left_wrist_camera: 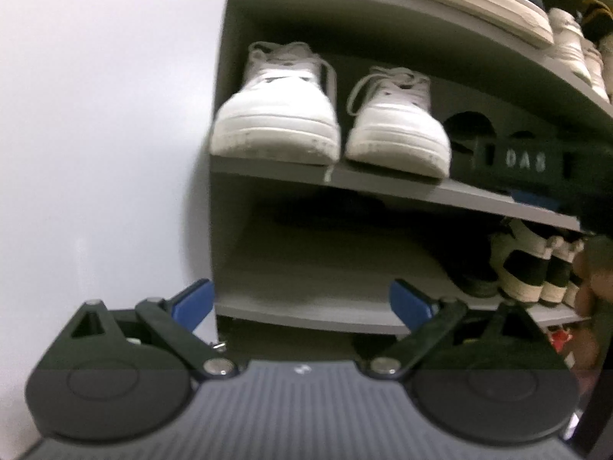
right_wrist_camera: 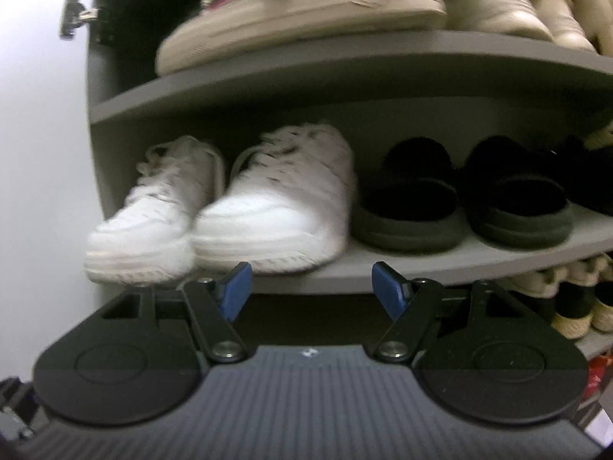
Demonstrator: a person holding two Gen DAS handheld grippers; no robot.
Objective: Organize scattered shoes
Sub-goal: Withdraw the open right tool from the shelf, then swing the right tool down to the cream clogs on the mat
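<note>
A pair of white sneakers point(left_wrist_camera: 276, 115) stands toes-out at the left end of the grey shoe rack's middle shelf point(left_wrist_camera: 383, 182); the pair also shows in the right wrist view point(right_wrist_camera: 268, 207). My left gripper point(left_wrist_camera: 302, 303) is open and empty, in front of the bare left part of the lower shelf point(left_wrist_camera: 306, 310). My right gripper point(right_wrist_camera: 312, 287) is open and empty, just below the front edge of the middle shelf point(right_wrist_camera: 383, 272), under the right white sneaker.
Black slippers point(right_wrist_camera: 459, 199) stand right of the white sneakers. A cream shoe with pink point(right_wrist_camera: 306, 11) and pale sneakers point(right_wrist_camera: 498, 4) fill the upper shelf. Black-and-white shoes point(left_wrist_camera: 528, 264) sit on the lower shelf's right. A white wall point(left_wrist_camera: 95, 134) borders the rack's left.
</note>
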